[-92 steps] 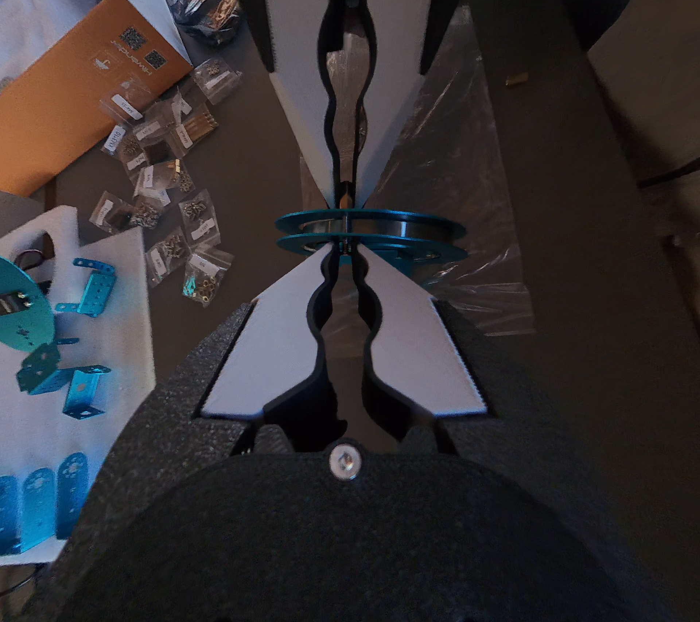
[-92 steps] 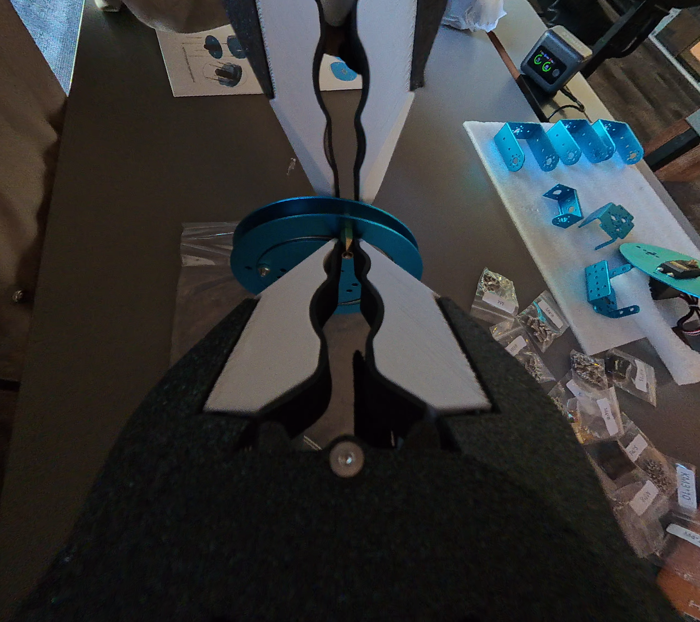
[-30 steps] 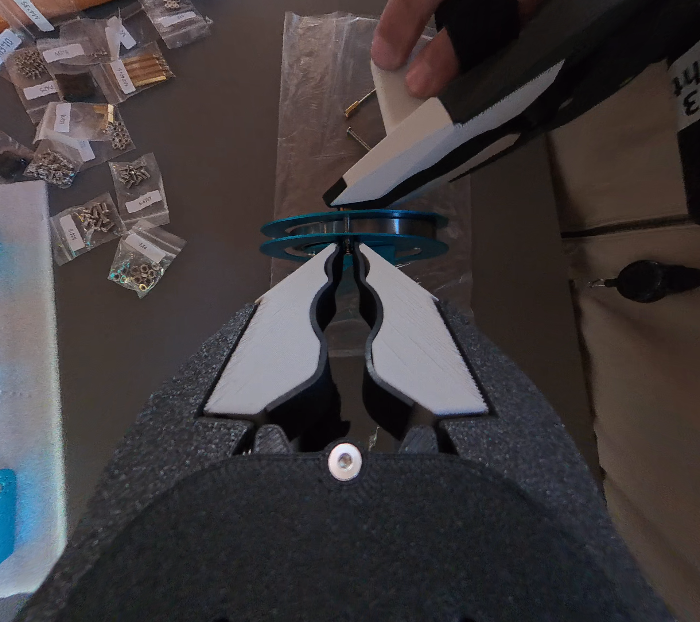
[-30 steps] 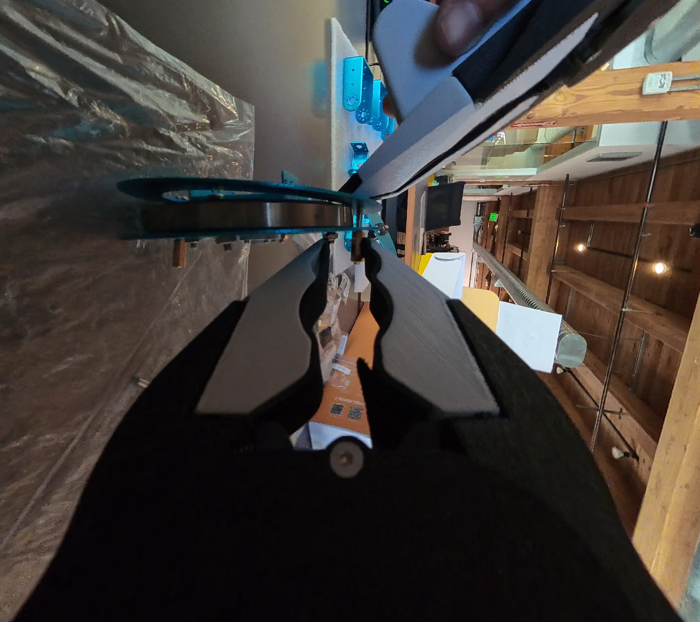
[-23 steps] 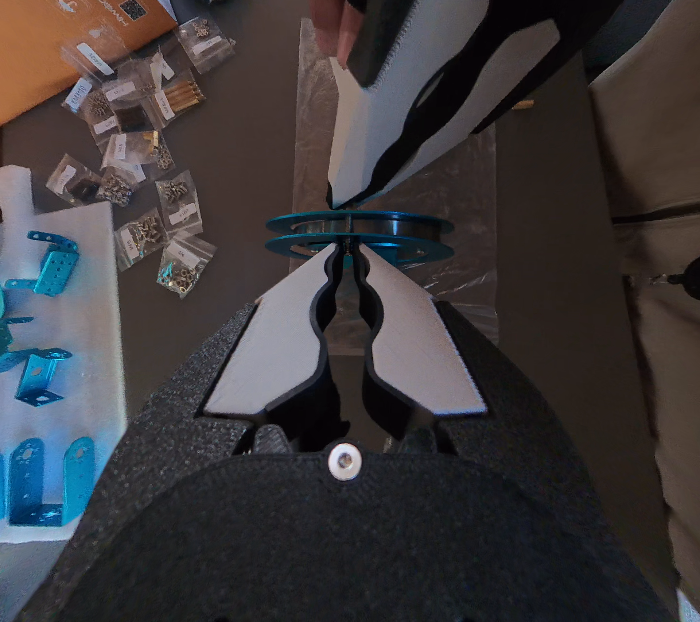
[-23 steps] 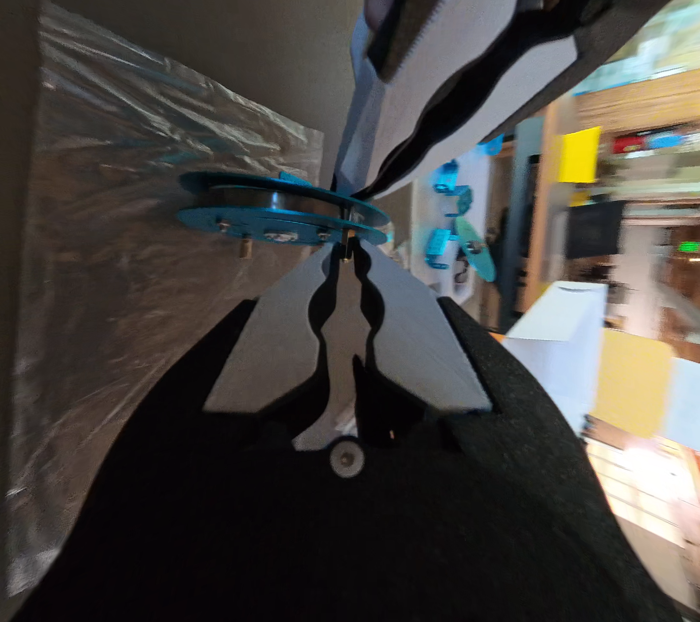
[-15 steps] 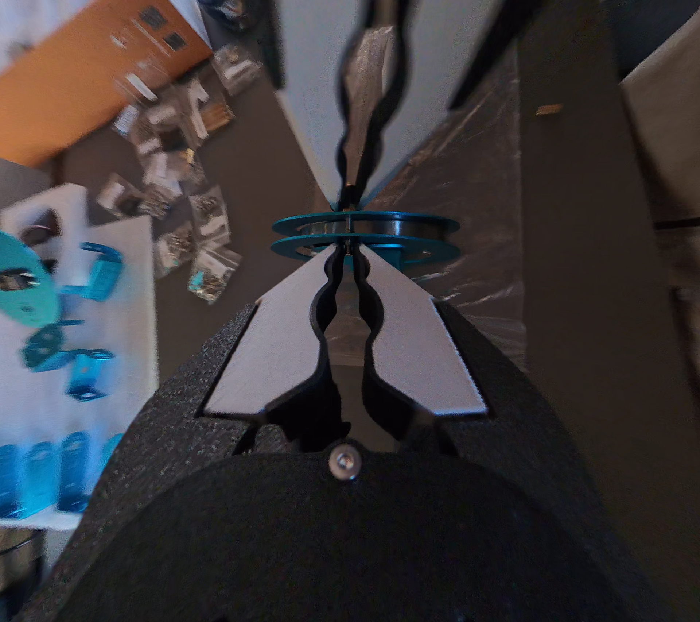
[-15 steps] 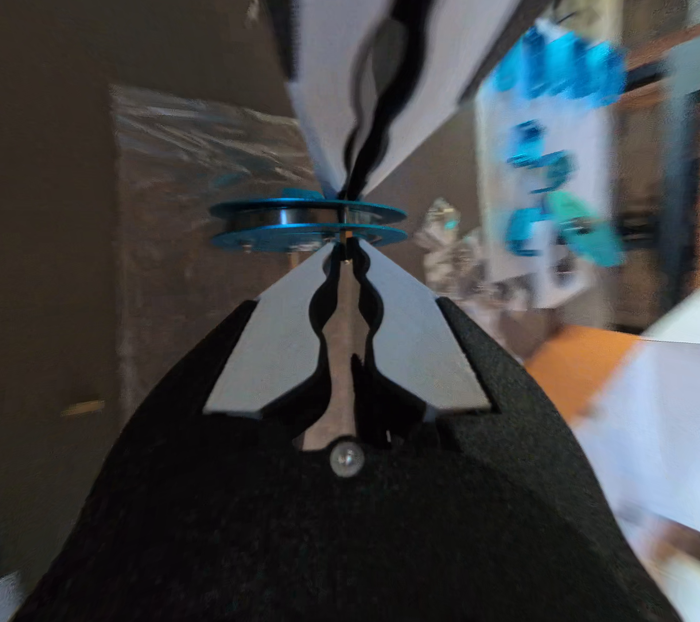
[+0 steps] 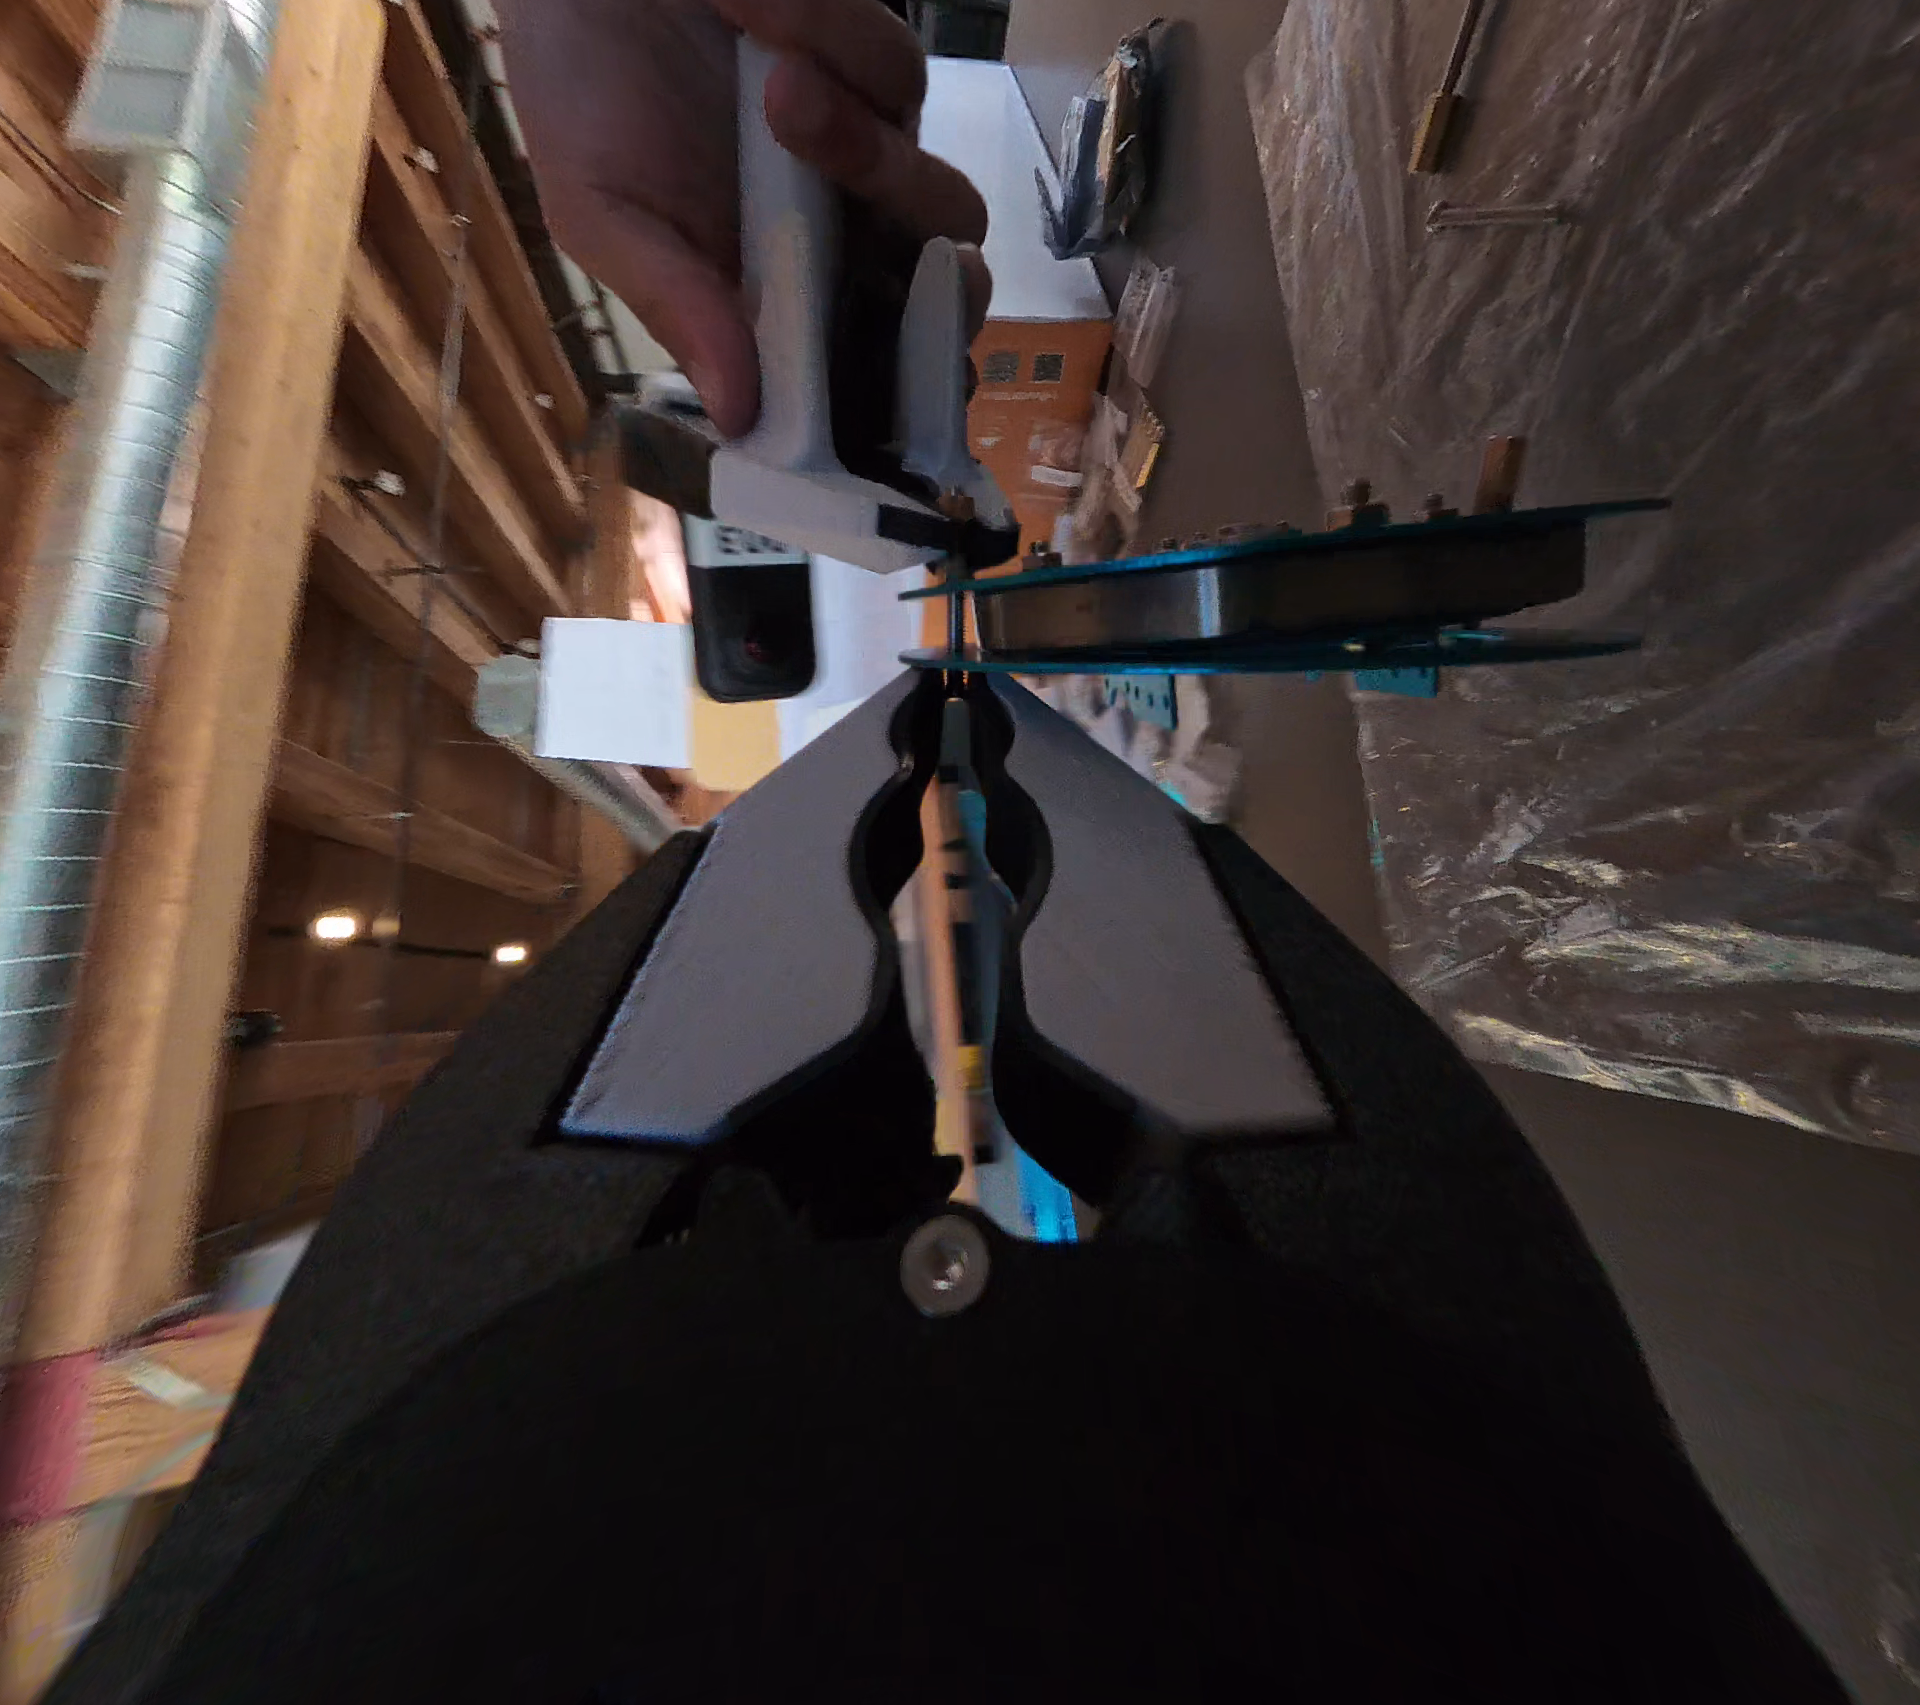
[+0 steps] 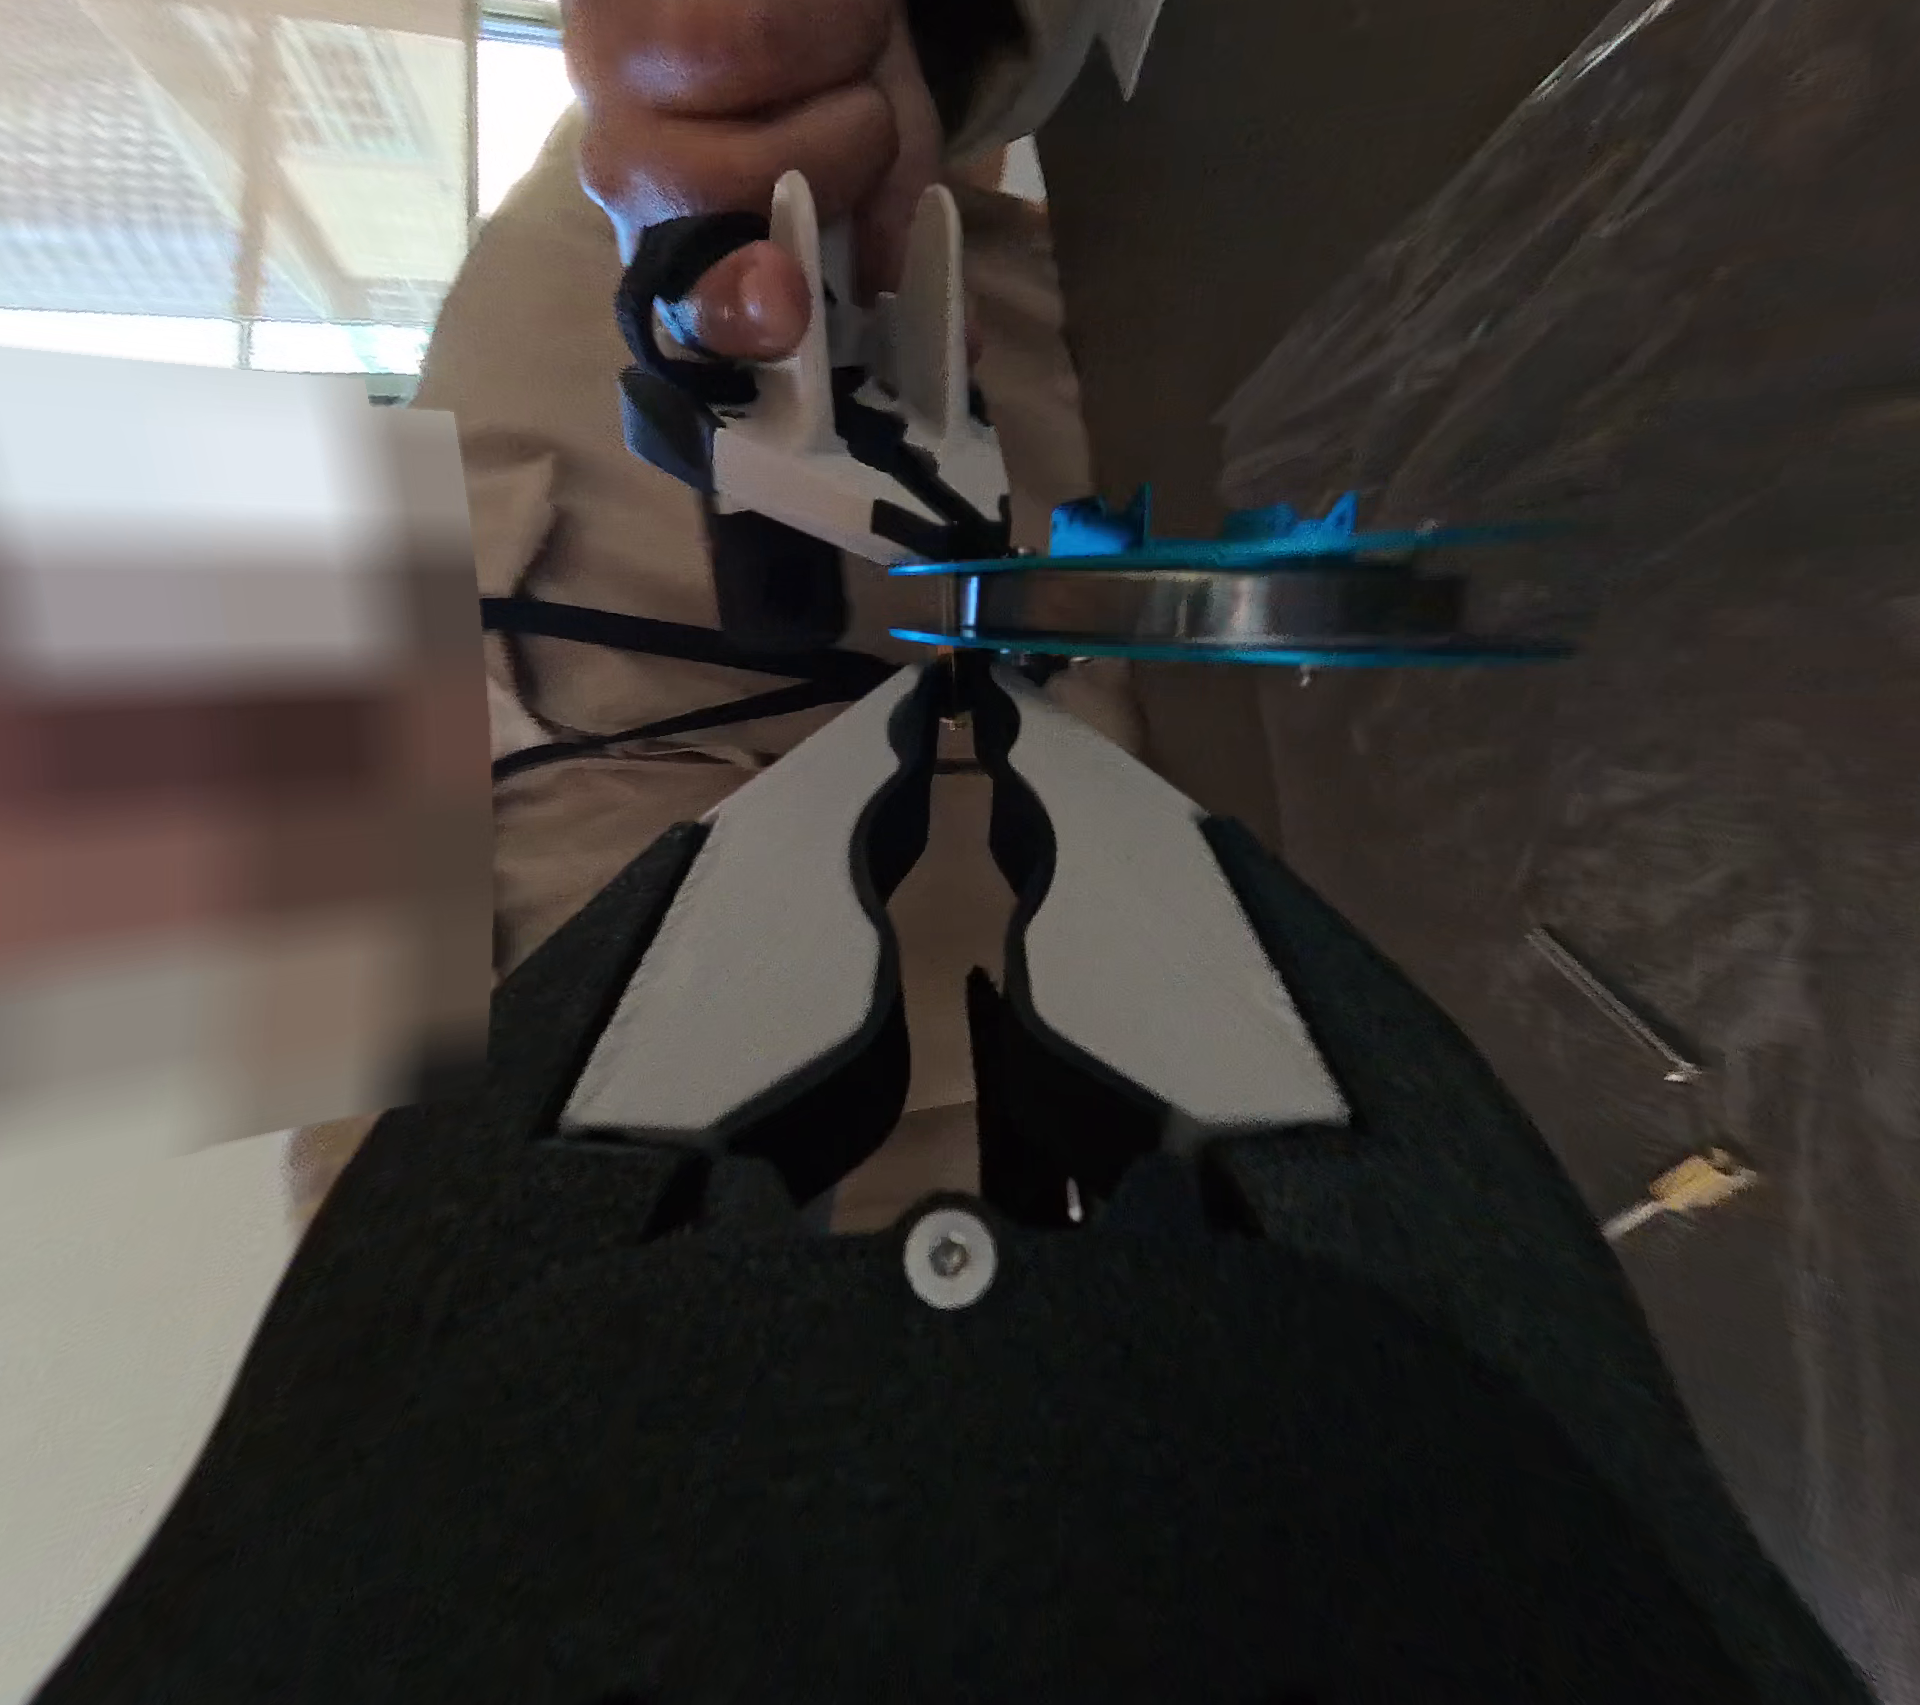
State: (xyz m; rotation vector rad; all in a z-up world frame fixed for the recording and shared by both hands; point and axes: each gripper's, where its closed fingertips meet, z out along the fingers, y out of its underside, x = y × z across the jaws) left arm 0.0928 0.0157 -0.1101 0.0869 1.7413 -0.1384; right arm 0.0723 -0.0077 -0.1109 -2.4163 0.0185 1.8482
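A blue disc assembly [image 9: 1278,606], two blue plates with a steel ring between them, is held off the table, edge-on to both cameras. My left gripper [image 9: 951,691] is shut on a thin screw at its rim, under the lower plate. My right gripper [image 9: 961,512], gripped by a hand [image 9: 644,128], is shut on a small brass standoff on the opposite face at the same spot. In the right wrist view the assembly [image 10: 1226,606] lies across my right gripper [image 10: 954,705], with the left gripper [image 10: 940,517] and its hand [image 10: 727,45] beyond.
A clear plastic sheet [image 9: 1579,325] lies on the dark table, seen at the right, with a loose brass standoff [image 9: 1455,66] and a screw [image 9: 1491,213] on it. An orange box [image 9: 1023,382] and small parts bags [image 9: 1138,310] lie farther off. A person's beige jacket [image 10: 582,533] is close.
Both grippers and the disc assembly have rolled about a quarter turn together, so the table now stands at the right of both views. Both grippers stay shut at the rim.
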